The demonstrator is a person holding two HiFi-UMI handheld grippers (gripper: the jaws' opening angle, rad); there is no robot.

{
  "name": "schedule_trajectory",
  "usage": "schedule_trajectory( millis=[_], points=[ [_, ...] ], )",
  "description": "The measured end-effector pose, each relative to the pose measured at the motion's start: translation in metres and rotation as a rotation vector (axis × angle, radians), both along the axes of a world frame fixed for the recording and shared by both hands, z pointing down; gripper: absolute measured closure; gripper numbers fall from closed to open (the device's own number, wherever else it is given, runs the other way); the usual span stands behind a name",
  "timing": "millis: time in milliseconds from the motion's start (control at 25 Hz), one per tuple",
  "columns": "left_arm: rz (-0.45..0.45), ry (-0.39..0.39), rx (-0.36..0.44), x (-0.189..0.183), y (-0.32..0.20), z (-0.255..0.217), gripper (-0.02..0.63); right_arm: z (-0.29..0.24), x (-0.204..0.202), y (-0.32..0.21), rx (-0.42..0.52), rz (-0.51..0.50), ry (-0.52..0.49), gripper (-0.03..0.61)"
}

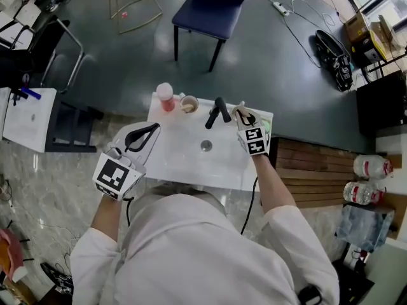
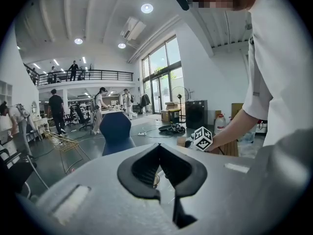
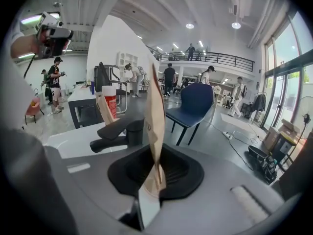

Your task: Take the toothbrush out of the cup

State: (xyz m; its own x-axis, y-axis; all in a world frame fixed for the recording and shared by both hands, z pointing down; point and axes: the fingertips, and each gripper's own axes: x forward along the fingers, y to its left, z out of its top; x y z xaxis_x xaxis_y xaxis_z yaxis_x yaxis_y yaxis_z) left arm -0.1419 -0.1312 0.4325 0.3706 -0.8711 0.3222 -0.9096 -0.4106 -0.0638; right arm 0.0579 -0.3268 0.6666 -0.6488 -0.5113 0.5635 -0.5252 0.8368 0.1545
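Grips the toothbrush [image 3: 155, 126] upright in the right tongs [image 1: 244, 114], angled down just right of the tap [image 1: 216, 112], apart from the cup [image 1: 189, 104] further left, with left tongs [image 1: 155, 128] shut, empty.

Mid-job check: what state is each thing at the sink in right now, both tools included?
Left tool: shut, empty.
Right tool: shut on the toothbrush.
Toothbrush: beige, held roughly upright, out of the cup.
Cup: upright at the back edge of the basin.
Faucet: no water seen running.
Pink bottle: upright, white cap on.
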Motion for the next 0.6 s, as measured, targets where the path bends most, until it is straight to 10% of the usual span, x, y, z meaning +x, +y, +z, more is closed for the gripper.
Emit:
schedule_trajectory(
  millis=[600],
  points=[
    [0.095,0.050,0.044,0.015,-0.021,-0.008,0.606,-0.099,0.001,0.010,0.096,0.013,-0.071,0.540]
  ],
)
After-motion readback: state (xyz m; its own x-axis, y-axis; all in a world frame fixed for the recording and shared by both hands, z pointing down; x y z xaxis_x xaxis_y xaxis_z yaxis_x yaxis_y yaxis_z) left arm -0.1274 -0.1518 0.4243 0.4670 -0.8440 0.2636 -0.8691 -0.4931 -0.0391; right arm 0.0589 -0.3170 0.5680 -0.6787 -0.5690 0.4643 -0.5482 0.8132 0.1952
